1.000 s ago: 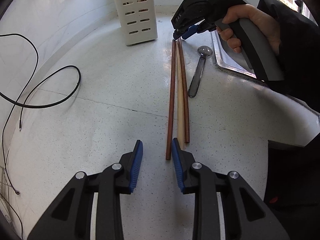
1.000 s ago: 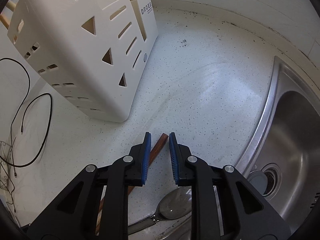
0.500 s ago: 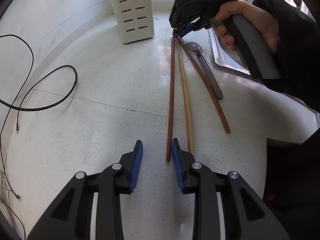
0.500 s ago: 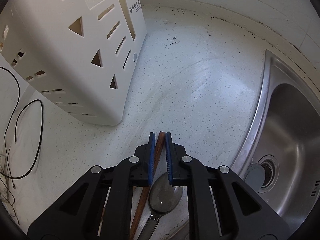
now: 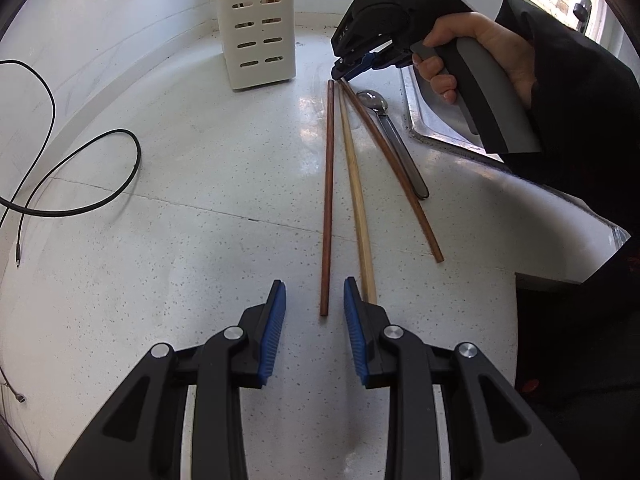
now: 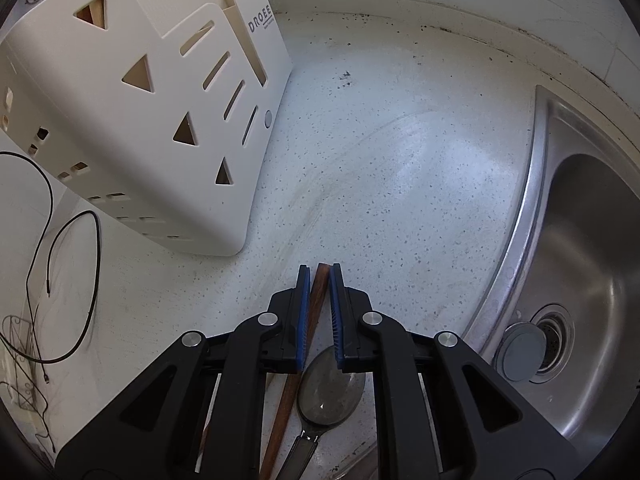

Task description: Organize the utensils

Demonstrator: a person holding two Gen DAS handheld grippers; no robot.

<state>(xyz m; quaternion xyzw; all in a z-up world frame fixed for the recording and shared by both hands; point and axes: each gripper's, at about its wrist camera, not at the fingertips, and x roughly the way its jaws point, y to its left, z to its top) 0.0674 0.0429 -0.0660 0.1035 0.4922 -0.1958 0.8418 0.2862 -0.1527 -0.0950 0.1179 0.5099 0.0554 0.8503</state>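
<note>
Pinching the far tip of the dark chopstick (image 6: 320, 292), the right gripper (image 6: 319, 280) has its jaws nearly together on it, with the spoon (image 6: 330, 394) just beneath and the holder (image 6: 132, 128) ahead to its left. The left gripper (image 5: 314, 308) hangs partly open and empty, the reddish chopstick (image 5: 328, 200) ending between its fingers and the pale chopstick (image 5: 356, 192) by its right one. Gripped so near the end, the long stick could pivot, slip, or drag its neighbours.

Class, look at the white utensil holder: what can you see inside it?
Through a triangular cutout near the top of the holder, brown and pale wooden sticks show, likely chopsticks. The walls hide the rest of its inside.
</note>
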